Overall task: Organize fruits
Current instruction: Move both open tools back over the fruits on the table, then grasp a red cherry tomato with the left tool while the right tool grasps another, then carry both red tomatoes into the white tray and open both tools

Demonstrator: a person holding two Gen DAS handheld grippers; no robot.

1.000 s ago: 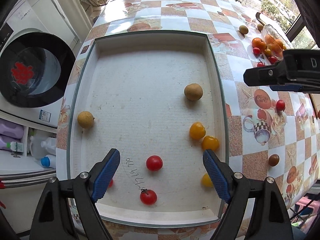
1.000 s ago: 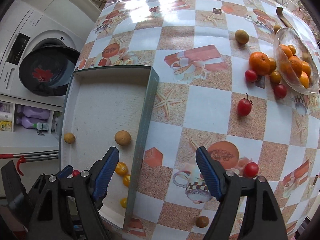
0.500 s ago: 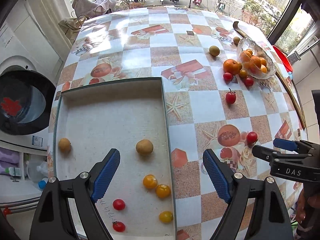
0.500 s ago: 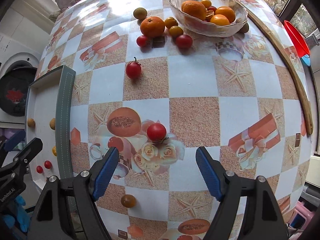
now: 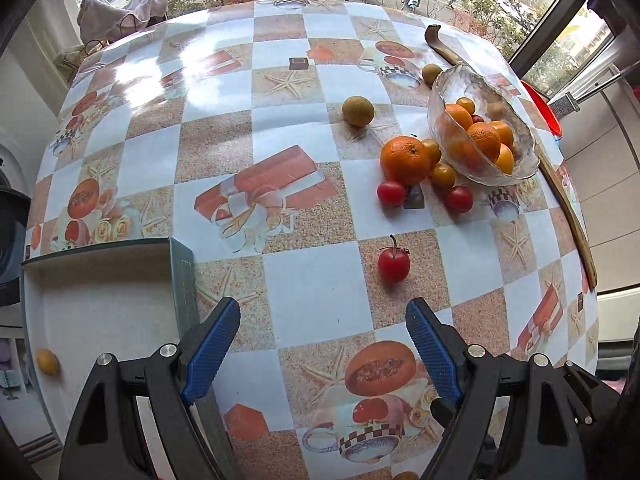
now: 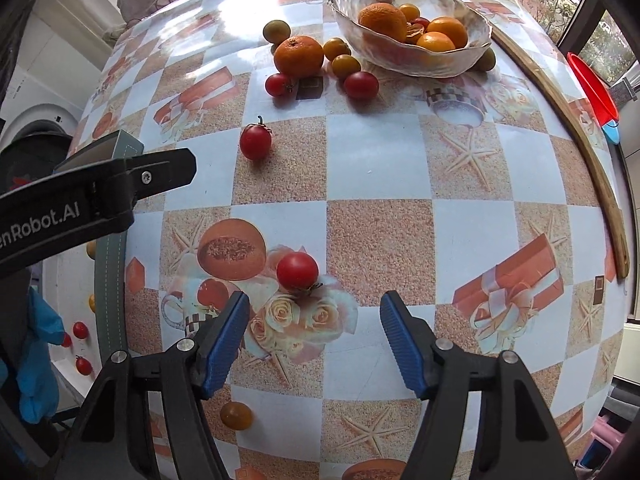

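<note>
Right claw [image 6: 314, 340]: my jaws are closing, still released, red tomato [image 6: 297, 271] lying just ahead.
Left claw [image 5: 322, 346]: hanging released beside tray edge [image 5: 182, 276].
Desk [image 5: 316, 280]: lying bare between.

checkered tan-and-white tablecloth [image 6: 380, 240] with starfish prints, red tomatoes [image 6: 297, 271], orange mandarin [image 6: 298, 55], clear glass bowl [image 6: 476, 46], grey-green tray [image 5: 182, 276], blue gripper pads [image 6: 226, 344].

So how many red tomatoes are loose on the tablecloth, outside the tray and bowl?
4: two beside the big orange, one stemmed at mid-table, one nearest the right hand-held gripper. Others may be hidden.
</note>
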